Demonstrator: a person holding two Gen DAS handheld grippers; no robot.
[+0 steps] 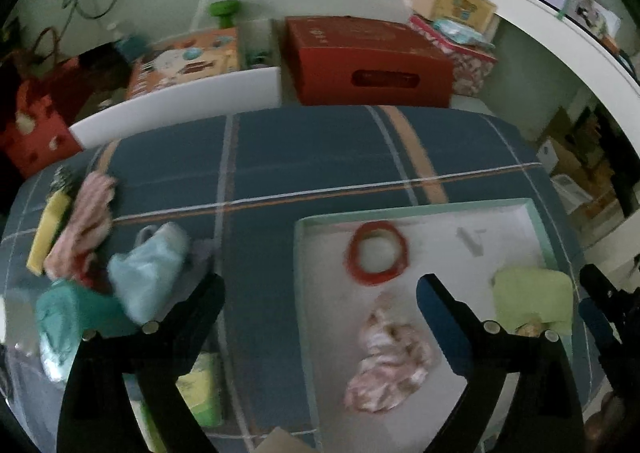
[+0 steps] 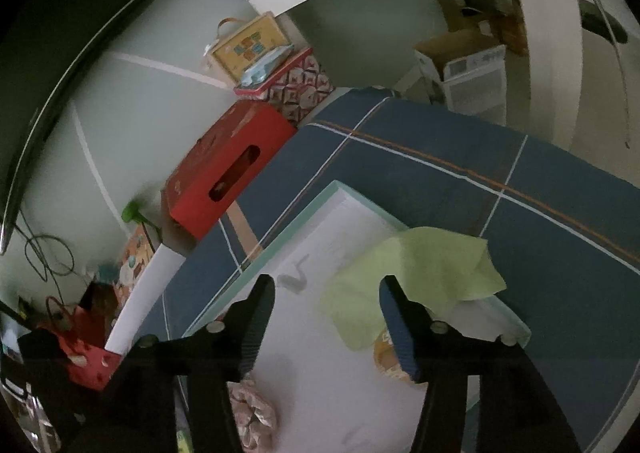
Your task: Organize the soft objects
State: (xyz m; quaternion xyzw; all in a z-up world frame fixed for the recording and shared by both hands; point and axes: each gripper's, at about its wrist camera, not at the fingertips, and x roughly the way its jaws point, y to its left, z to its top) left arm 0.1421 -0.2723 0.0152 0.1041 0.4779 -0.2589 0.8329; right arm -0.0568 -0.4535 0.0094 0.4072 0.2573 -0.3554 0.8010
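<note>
A shallow white tray [image 1: 516, 213] with a mint rim lies on the blue plaid bed. It holds a red ring [image 1: 378, 253], a crumpled pink patterned cloth [image 1: 390, 365] and a light green cloth [image 1: 534, 299]. My left gripper [image 1: 320, 293] is open and empty above the tray's left edge. Loose soft things lie on the bed to the left: a pink cloth [image 1: 86, 221], a light blue piece [image 1: 148, 269], a teal piece [image 1: 64, 317]. My right gripper [image 2: 328, 289] is open and empty over the tray [image 2: 296, 221], beside the green cloth [image 2: 420, 273]. The pink cloth [image 2: 252, 413] shows below it.
A red cardboard box [image 1: 364, 61] and other boxes stand along the wall behind the bed. A yellow block [image 1: 46, 233] and a green packet [image 1: 200, 389] lie on the left of the bed. A white rail [image 1: 176, 109] borders the far edge.
</note>
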